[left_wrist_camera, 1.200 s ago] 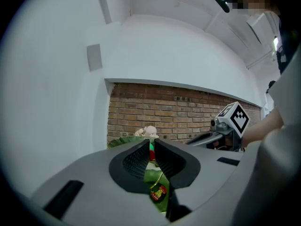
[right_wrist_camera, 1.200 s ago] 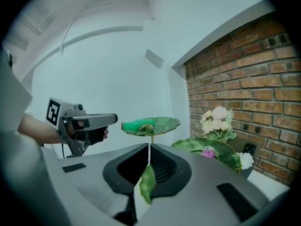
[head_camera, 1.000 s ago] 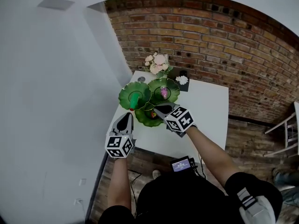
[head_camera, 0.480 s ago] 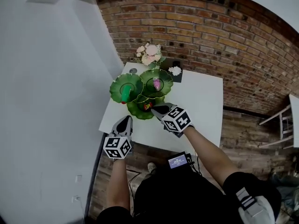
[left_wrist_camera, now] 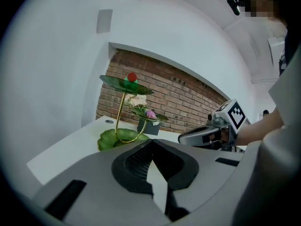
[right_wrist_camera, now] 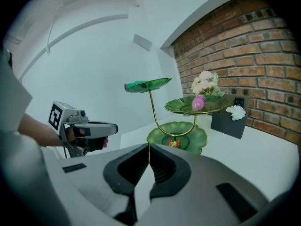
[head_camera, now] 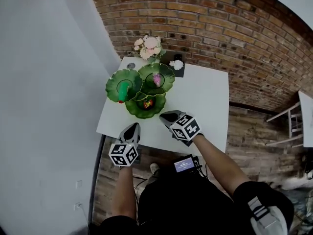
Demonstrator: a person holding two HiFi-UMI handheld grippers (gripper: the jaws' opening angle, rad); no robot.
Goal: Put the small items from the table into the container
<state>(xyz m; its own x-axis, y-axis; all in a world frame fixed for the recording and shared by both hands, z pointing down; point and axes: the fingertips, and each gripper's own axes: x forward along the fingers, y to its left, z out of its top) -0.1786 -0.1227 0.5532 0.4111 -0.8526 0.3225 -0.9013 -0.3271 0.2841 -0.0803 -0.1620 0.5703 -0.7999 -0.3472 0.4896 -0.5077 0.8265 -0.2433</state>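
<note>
Both cubes carry black-and-white square marker patterns, and the small screen (head_camera: 184, 164) below the right tool shows print too small to read.

Left tool (head_camera: 134, 127) (left_wrist_camera: 151, 141): grey jaws pressed together, nothing between them. Right tool (head_camera: 164, 115) (right_wrist_camera: 149, 146): the same, jaws pressed together on nothing. They sit side by side, apart (each shows in the other's gripper view).

The green leaf-shaped three-dish stand on a gold wire stem (head_camera: 131, 112) (left_wrist_camera: 109, 139) (right_wrist_camera: 200, 136) stands ahead of both tools, a bit nearer the left one. The small items are in it:
- a small red-and-yellow item (head_camera: 147, 102) (right_wrist_camera: 174, 144) in the lowest dish, closest to the tool tips
- a pink egg-shaped item (head_camera: 157, 79) (right_wrist_camera: 198, 102) in the middle dish
- a red round item (left_wrist_camera: 132, 76) on the top dish

The left tool's tip is at the near edge of the white square tabletop (head_camera: 200, 102), and its cube hangs off over the floor. The right tool's tip is just inside that edge. Ahead and to the right of the right tool lies a wide bare stretch of tabletop.

Beyond the stand, at the far edge, are a pink-and-white flower bunch (head_camera: 147, 45), a dark box with a white lump on it (head_camera: 176, 65) (right_wrist_camera: 229, 119) and a small grey disc (head_camera: 130, 65).

A red brick wall (head_camera: 234, 38) is behind the tabletop and a white wall (head_camera: 44, 82) lies left of the left tool. A white chair (head_camera: 298, 126) stands well off to the right.
</note>
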